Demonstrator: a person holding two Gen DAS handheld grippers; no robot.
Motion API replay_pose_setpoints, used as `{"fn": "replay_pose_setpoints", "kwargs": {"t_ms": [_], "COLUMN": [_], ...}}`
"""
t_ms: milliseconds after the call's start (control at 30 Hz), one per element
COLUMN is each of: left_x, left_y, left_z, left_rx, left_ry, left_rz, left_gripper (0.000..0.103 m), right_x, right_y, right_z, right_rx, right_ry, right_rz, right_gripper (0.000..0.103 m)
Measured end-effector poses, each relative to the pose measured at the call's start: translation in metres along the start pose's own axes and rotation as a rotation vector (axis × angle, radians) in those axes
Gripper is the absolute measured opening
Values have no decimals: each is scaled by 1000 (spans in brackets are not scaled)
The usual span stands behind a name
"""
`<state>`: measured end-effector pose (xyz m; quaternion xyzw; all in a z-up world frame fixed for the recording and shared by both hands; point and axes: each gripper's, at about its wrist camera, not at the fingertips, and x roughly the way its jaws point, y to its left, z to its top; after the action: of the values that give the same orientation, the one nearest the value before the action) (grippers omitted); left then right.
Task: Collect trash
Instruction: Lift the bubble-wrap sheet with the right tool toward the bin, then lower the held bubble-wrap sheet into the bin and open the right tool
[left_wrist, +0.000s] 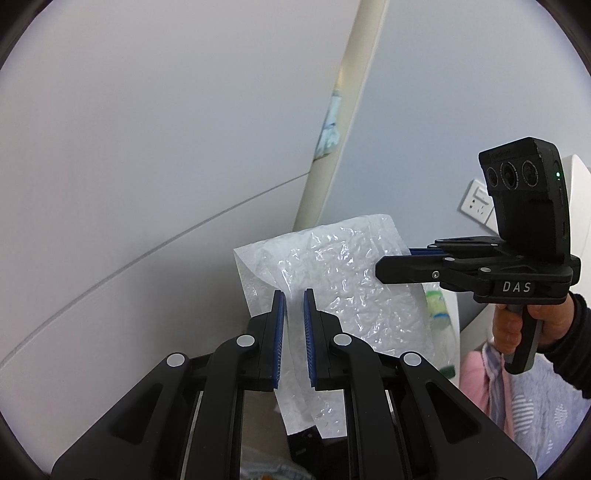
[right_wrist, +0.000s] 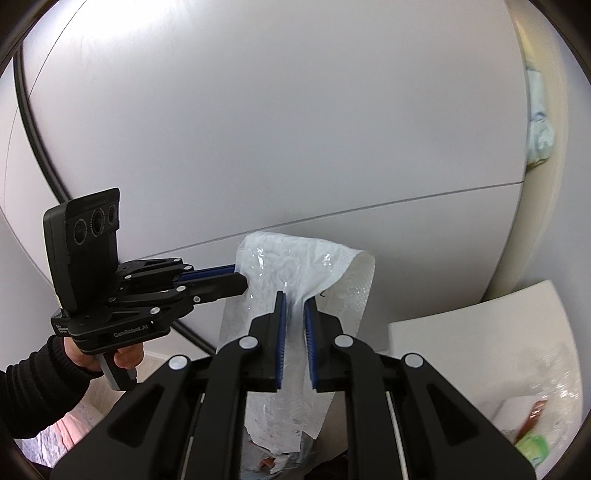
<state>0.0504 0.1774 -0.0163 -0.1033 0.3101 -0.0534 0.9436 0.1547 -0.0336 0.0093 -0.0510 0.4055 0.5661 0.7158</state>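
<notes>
- Both grippers, left gripper and right gripper, have jaws clamped on the bubble-wrap bag, held aloft.
- White wall panel behind; wall socket nearby; white bin beside.

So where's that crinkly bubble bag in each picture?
Left wrist view: the bubble bag hangs in the lower middle, pinched by the left gripper, with the right gripper reaching in from the right.
Right wrist view: lower middle, with the left gripper coming from the left.
Shared landmark: the cream pipe on the wall.
</notes>
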Motion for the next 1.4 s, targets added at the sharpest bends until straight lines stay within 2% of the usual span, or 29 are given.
{"fn": "replay_pose_setpoints", "kwargs": {"t_ms": [367, 700, 900, 1267, 1300, 1400], "left_x": [-28, -42, -36, -2, -13, -7], "left_y": [42, 68, 80, 97, 103, 107], "left_z": [-94, -162, -204, -269, -284, -306], "left_rx": [-116, -203, -256, -345, -354, -373], "left_ry": [86, 153, 211, 333, 342, 382], "left_rz": [72, 129, 152, 174, 175, 185], "left_gripper": [9, 9, 9, 9, 9, 9], "right_x": [77, 139, 175, 236, 238, 247], "right_y": [37, 60, 69, 65, 64, 68], "right_z": [-56, -104, -135, -192, -197, -216], "right_rx": [9, 21, 29, 70, 74, 82], "right_ry": [130, 233, 305, 448, 459, 506], "right_rz": [99, 162, 177, 179, 177, 172], "right_gripper": [12, 12, 12, 12, 12, 12]}}
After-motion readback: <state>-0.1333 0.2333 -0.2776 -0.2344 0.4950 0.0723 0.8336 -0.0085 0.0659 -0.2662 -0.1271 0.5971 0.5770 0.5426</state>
